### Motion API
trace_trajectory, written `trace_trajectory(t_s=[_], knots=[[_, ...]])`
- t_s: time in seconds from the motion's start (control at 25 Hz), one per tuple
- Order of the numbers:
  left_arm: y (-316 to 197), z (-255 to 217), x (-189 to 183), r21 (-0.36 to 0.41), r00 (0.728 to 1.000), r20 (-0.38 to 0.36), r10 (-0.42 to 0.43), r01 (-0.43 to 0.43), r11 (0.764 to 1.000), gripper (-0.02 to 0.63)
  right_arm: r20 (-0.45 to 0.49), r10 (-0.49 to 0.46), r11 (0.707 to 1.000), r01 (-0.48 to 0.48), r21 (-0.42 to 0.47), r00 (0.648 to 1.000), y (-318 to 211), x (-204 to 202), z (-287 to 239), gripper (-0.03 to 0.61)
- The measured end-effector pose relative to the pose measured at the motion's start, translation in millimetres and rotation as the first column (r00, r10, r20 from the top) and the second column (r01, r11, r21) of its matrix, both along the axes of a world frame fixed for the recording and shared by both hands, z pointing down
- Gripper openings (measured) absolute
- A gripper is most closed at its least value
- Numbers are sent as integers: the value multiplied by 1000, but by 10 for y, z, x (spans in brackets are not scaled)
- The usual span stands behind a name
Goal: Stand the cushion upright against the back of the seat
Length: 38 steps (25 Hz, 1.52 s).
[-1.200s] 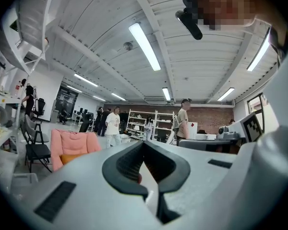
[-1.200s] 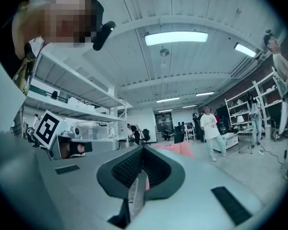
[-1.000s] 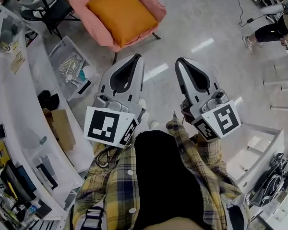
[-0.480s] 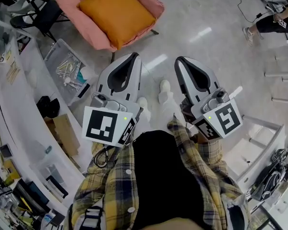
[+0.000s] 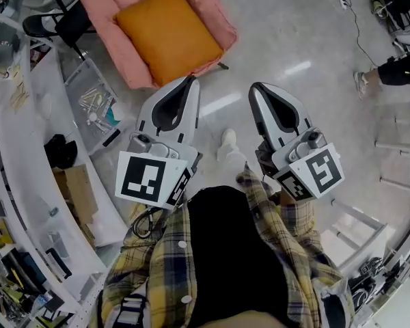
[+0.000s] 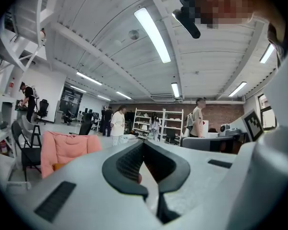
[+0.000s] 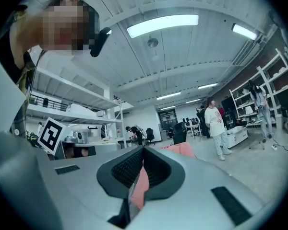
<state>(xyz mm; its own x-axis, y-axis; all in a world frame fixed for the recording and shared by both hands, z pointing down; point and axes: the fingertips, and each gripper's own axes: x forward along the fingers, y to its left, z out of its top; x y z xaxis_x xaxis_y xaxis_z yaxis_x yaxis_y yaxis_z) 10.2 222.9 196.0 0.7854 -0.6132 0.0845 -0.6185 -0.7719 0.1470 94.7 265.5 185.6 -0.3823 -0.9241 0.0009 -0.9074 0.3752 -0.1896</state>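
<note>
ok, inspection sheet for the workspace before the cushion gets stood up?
surface: glossy grey floor, light reflections.
job's things: orange cushion lying flat on the seat of the pink armchair, not upright.
clutter: clear bin of small parts, cardboard box, loaded white benches at left.
grippers: left gripper and right gripper, jaws shut, nothing held, short of the armchair.
cables: one cable across the floor, upper right.
surroundings: black chair beside the armchair; a person's leg at right.
</note>
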Motion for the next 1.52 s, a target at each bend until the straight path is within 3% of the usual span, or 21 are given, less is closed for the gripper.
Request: trace_trajectory(t_s=[0.2,0.4,0.8,1.16,1.52], knots=[[-242,-114,365,12,995,-7,-100,100,995,5,-7,-80,997,80,2,997,-291,469,-130,18],[-407,-63,482,-4,978,24,-207,207,978,5,17,-163,986,163,-15,986,-511,721,-73,18],[-704,136,307,-44,944,65,-323,326,944,5,70,-270,961,274,-45,960,-930,624,116,18],[-1257,302,11,-79,944,44,-328,331,940,5,58,-274,957,278,-85,960,-1459,270,236,18],[-2065,435,-321,-92,972,61,-228,233,968,5,57,-168,979,174,-102,984,-2287,-139,314,18]])
